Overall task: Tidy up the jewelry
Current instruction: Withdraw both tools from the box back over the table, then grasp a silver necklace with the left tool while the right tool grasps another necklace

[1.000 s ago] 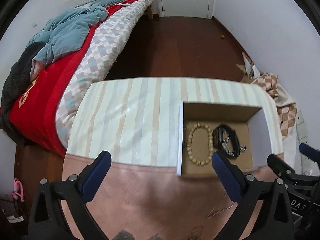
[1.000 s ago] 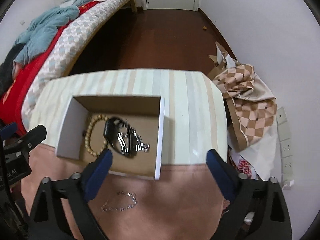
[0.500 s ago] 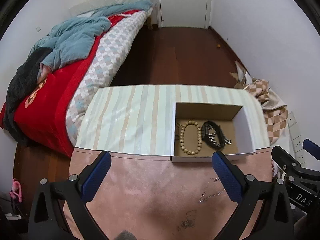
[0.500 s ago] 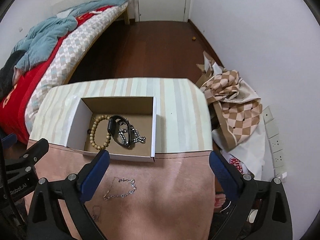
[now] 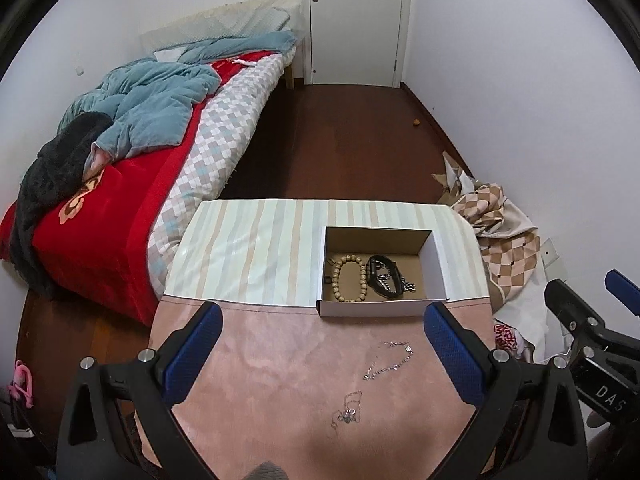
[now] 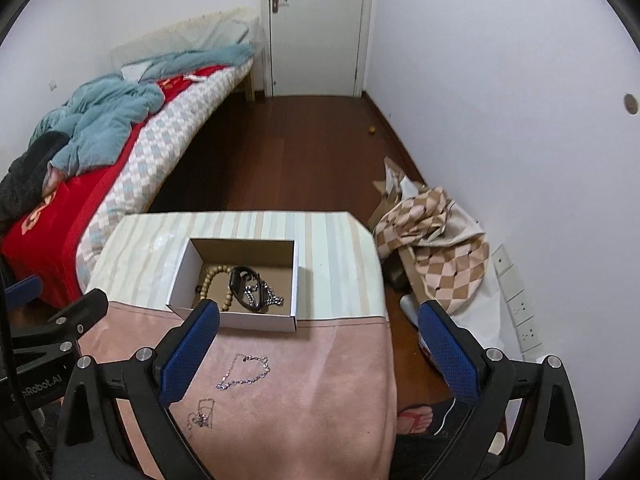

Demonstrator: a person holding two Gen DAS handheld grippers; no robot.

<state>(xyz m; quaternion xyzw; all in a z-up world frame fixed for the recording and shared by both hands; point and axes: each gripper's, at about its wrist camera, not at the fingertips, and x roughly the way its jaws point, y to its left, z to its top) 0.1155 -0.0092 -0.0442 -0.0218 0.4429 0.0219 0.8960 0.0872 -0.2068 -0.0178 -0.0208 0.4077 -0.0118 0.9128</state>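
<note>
Both grippers, left gripper [image 5: 320,340] and right gripper [image 6: 318,334], hang wide open, holding nothing. On the pink cloth [image 6: 320,400] lie a thin necklace [image 6: 202,412] and silver chain [image 6: 244,372]. Beyond, the cardboard box [image 6: 236,318] holds a bead bracelet [image 5: 351,284] beside a black watch [image 5: 384,278].

Open pink cloth in front of the cardboard box, two loose chains on it

The cardboard box [image 5: 380,308] sits at the seam between pink cloth [image 5: 280,360] and striped cloth [image 5: 256,252]; its walls bar sideways entry, its top is open. Left of the box the striped cloth is bare. In front of the box lie a silver chain [image 6: 244,372] and, nearer, a thin necklace [image 6: 202,414], apart from each other.
</note>
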